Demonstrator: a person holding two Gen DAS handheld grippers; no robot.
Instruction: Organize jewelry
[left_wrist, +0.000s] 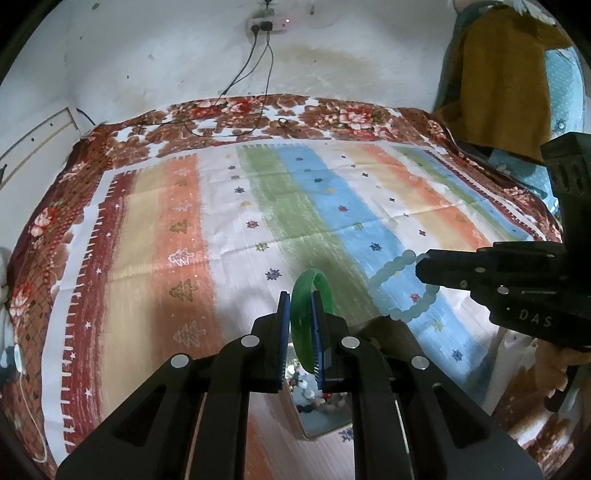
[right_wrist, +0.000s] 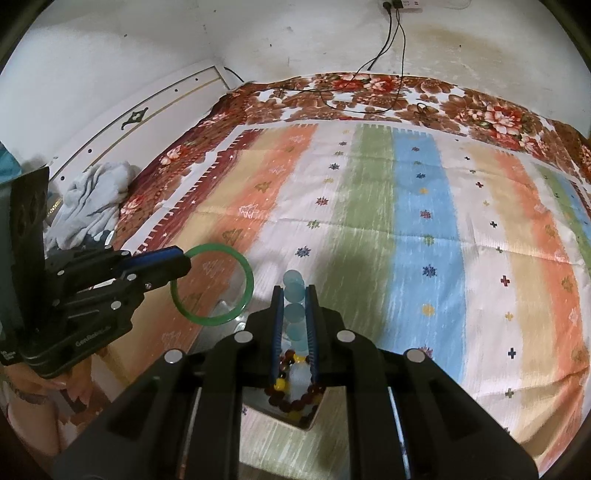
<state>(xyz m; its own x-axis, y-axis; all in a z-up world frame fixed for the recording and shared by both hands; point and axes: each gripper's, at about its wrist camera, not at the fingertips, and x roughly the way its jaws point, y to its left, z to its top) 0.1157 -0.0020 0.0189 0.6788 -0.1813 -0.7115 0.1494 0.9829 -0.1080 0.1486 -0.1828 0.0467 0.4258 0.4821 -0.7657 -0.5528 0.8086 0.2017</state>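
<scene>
Both tongs loaded and held up over the bed. Left tongs (left_wrist: 300, 325) clamped on a green bangle (left_wrist: 312, 321), a smooth, glassy, rigid hoop pinched edge-on between the blue ribbed pads (left_wrist: 283, 332), its ring standing out ahead of the tips; from the right wrist view the same hoop reads as a full open circle (right_wrist: 212, 284) beyond the left tool. Right tongs (right_wrist: 294, 321) closed on a pale blue bead bracelet (right_wrist: 294, 291), round frosted beads on a loop, a short stack of them squeezed in line between the pads and the rest drooping slack (left_wrist: 400, 288). Directly beneath and slightly behind both sets of tips, an open jewelry box (right_wrist: 306, 417) with a mirrored or glossy inside, already holding a dark red and yellow bead strand (right_wrist: 291, 397). Probably the deciding relation: box below the tips, not ahead, so any drop calls for a downward, inward move; right tongs apparently the more squarely over the opening. Bangle hard and likely to slip or clatter; beads soft-hanging, likely to snag. Underneath, a striped woven cloth (right_wrist: 406, 240) over a floral blanket (right_wrist: 480, 107), matte and slightly creased.
</scene>
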